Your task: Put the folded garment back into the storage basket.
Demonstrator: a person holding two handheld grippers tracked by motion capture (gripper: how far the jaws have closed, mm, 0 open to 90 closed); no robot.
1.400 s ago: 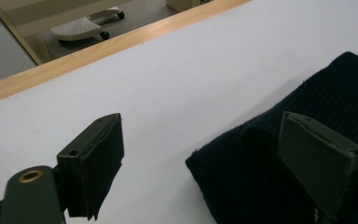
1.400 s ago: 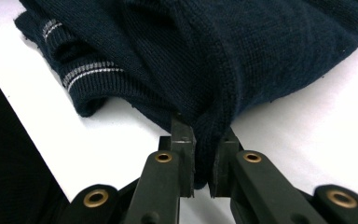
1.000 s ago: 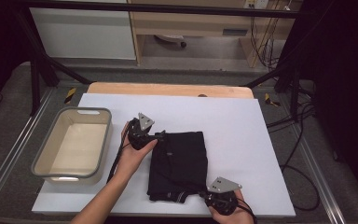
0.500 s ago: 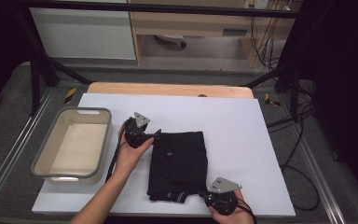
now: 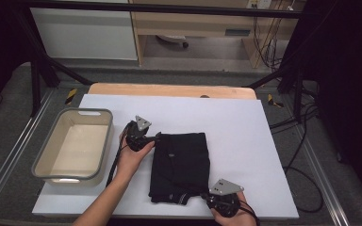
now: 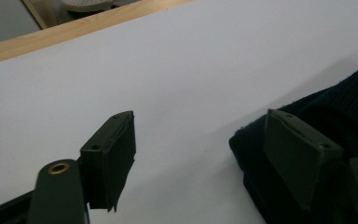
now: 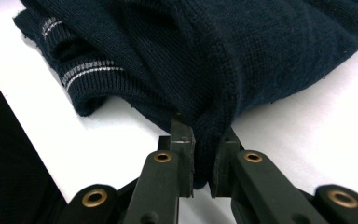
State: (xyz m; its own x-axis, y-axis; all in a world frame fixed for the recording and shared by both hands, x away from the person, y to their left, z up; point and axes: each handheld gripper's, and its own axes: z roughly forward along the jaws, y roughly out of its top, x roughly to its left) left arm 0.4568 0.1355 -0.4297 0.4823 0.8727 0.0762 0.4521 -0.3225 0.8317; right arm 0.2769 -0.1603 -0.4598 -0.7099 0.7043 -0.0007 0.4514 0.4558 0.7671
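Observation:
A folded dark navy knit sweater (image 5: 181, 165) lies on the white table top (image 5: 245, 127). My left gripper (image 5: 156, 138) sits at the sweater's far left corner, jaws open wide. In the left gripper view one pad (image 6: 112, 156) is over bare table and the other pad (image 6: 298, 154) rests against the sweater's edge (image 6: 340, 102). My right gripper (image 5: 206, 194) is at the sweater's near right corner. In the right gripper view its jaws are shut on a fold of the sweater (image 7: 214, 65), whose striped cuff (image 7: 86, 67) lies to the left.
A grey-rimmed beige bin (image 5: 40, 157) stands empty at the table's left. A wooden strip (image 5: 169, 89) runs along the far edge. The near table edge (image 7: 23, 126) is close beside the right gripper. Cables (image 5: 301, 136) hang off the right side.
My left gripper has slid a little to the right, up to the sweater's far left corner. The right gripper has stayed shut on the near right corner.

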